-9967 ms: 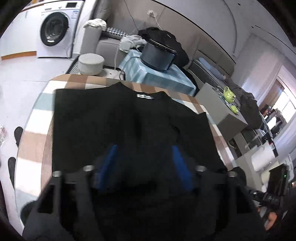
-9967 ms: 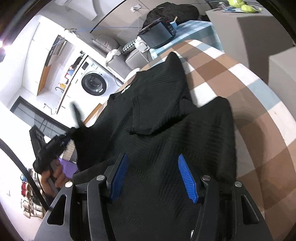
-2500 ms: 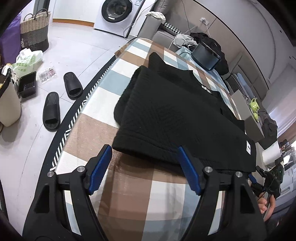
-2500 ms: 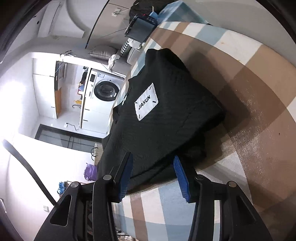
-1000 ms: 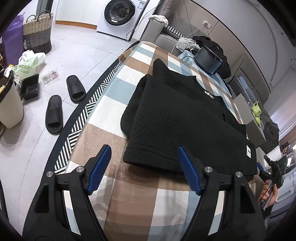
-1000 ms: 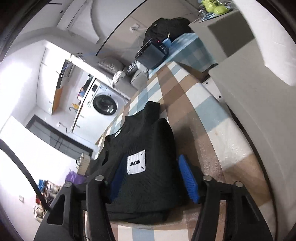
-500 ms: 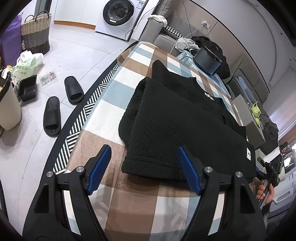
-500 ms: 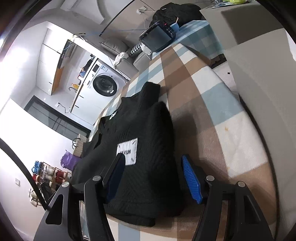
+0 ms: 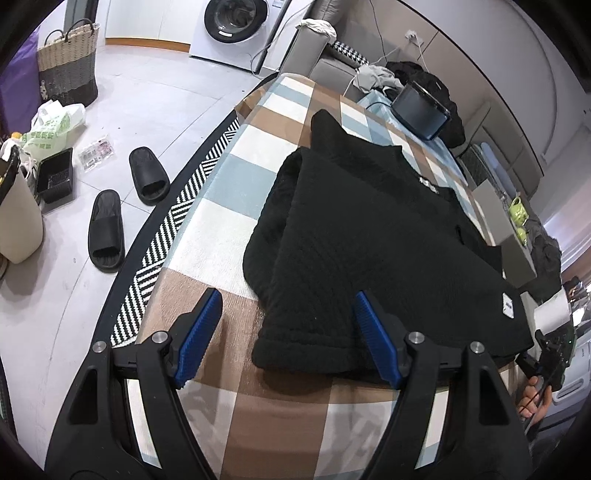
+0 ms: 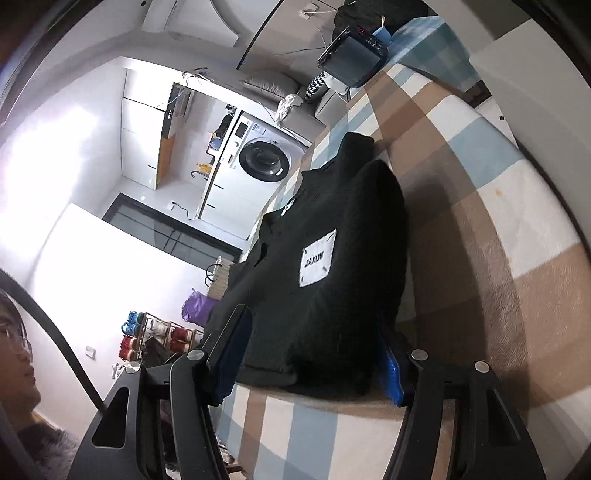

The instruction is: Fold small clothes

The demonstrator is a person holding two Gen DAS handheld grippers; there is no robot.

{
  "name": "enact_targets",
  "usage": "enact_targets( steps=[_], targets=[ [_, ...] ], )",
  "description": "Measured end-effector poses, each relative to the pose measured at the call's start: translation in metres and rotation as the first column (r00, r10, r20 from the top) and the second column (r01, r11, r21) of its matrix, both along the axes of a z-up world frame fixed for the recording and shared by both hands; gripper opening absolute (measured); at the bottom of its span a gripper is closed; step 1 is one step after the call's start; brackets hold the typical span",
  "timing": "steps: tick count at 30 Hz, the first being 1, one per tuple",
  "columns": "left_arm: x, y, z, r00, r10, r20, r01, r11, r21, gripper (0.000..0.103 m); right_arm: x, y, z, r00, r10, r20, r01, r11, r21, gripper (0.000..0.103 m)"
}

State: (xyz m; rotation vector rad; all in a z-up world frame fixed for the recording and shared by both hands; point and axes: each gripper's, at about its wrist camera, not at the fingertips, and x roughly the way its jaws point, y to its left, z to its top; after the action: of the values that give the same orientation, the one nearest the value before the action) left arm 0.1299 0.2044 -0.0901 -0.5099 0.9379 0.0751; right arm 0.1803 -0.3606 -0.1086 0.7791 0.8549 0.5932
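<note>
A black knitted garment [image 9: 369, 229] lies folded into a long strip on the checked tablecloth [image 9: 229, 192]. My left gripper [image 9: 286, 336] hovers open over its near corner. The left blue pad is clear of the cloth and the right one sits above the garment's edge. In the right wrist view the garment's [image 10: 332, 280] other end, with a white label [image 10: 318, 257], lies between the fingers of my open right gripper [image 10: 312, 363]. Nothing is pinched. The left view also shows the right gripper [image 9: 550, 350] at the far end.
Two black slippers [image 9: 122, 214], a woven basket [image 9: 68, 70] and bags lie on the floor left of the table. Beyond it stand a washing machine [image 9: 236, 22], a sofa, a black appliance [image 9: 421, 110] and a grey cabinet [image 9: 506, 229]. A person [image 10: 18, 362] is at the right view's edge.
The left gripper has crept closer to the garment's near corner. The right gripper has dipped and come forward, so the labelled end now lies between its fingers.
</note>
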Motion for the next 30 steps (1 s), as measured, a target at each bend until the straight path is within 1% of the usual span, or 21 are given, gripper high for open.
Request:
enact_targets(
  steps=[2, 3, 4, 5, 6, 7, 8, 9, 10, 11, 13, 18, 21, 22, 28, 30],
  targets=[
    [0.003, -0.001, -0.002, 1.000, 0.003, 0.000, -0.003, 1.000, -0.003, 0.071, 0.000, 0.002, 0.000, 1.000, -0.002, -0.008, 0.002, 1.000, -0.007, 0.064],
    [0.003, -0.001, -0.002, 1.000, 0.004, 0.014, -0.003, 1.000, -0.015, 0.063, 0.000, 0.002, 0.000, 1.000, -0.012, -0.012, 0.012, 1.000, -0.009, 0.063],
    [0.003, -0.001, -0.001, 1.000, 0.001, 0.030, 0.000, 1.000, -0.025, 0.048, 0.001, 0.003, -0.001, 1.000, -0.023, -0.014, 0.023, 1.000, -0.011, 0.058],
    [0.003, -0.001, 0.000, 0.999, -0.004, 0.042, 0.005, 1.000, -0.028, 0.039, 0.001, 0.004, -0.001, 0.999, -0.030, -0.017, 0.030, 0.999, -0.015, 0.051],
    [0.003, -0.002, 0.001, 0.999, -0.010, 0.051, 0.011, 1.000, -0.025, 0.024, 0.003, 0.005, -0.001, 0.998, -0.050, -0.025, 0.049, 0.998, -0.030, 0.046],
    [0.002, -0.003, 0.002, 0.998, -0.010, 0.059, 0.011, 1.000, -0.015, 0.012, 0.004, 0.006, -0.001, 0.998, -0.058, -0.032, 0.056, 0.997, -0.044, 0.036],
    [0.002, -0.004, 0.005, 0.997, -0.010, 0.073, 0.010, 1.000, -0.003, 0.007, 0.007, 0.007, -0.002, 0.997, -0.067, -0.035, 0.065, 0.996, -0.059, 0.029],
    [0.001, -0.004, 0.008, 0.996, -0.011, 0.092, 0.011, 1.000, 0.001, 0.006, 0.007, 0.008, -0.001, 0.996, -0.081, -0.028, 0.079, 0.994, -0.071, 0.026],
    [-0.001, -0.005, 0.011, 0.994, -0.009, 0.108, 0.008, 1.000, 0.005, 0.005, 0.008, 0.010, 0.001, 0.996, -0.087, -0.017, 0.085, 0.993, -0.085, 0.018],
    [-0.002, -0.005, 0.015, 0.992, -0.005, 0.127, 0.004, 1.000, 0.008, 0.005, 0.008, 0.012, 0.004, 0.996, -0.091, -0.007, 0.090, 0.991, -0.097, 0.013],
    [-0.005, -0.005, 0.024, 0.987, -0.004, 0.158, 0.002, 1.000, 0.013, 0.004, 0.007, 0.015, 0.012, 0.995, -0.098, 0.027, 0.100, 0.988, -0.114, 0.011],
    [0.001, -0.004, 0.053, 0.971, -0.011, 0.240, 0.010, 1.000, 0.006, 0.004, 0.007, 0.021, 0.039, 0.990, -0.100, 0.095, 0.109, 0.990, -0.093, 0.010],
    [0.012, -0.002, 0.068, 0.960, -0.016, 0.281, 0.014, 1.000, 0.008, 0.004, 0.011, 0.021, 0.056, 0.984, -0.122, 0.128, 0.128, 0.991, -0.044, 0.010],
    [0.017, -0.001, 0.073, 0.956, -0.018, 0.294, 0.015, 1.000, 0.010, 0.004, 0.016, 0.020, 0.061, 0.981, -0.139, 0.136, 0.142, 0.990, -0.014, 0.010],
    [0.065, 0.012, 0.092, 0.941, -0.006, 0.338, 0.008, 1.000, -0.005, 0.004, 0.052, 0.015, 0.078, 0.966, -0.221, 0.133, 0.212, 0.974, 0.080, 0.010],
    [0.088, 0.018, 0.095, 0.939, 0.003, 0.343, 0.004, 1.000, -0.019, 0.004, 0.068, 0.013, 0.081, 0.961, -0.246, 0.124, 0.236, 0.968, 0.089, 0.010]
  ],
)
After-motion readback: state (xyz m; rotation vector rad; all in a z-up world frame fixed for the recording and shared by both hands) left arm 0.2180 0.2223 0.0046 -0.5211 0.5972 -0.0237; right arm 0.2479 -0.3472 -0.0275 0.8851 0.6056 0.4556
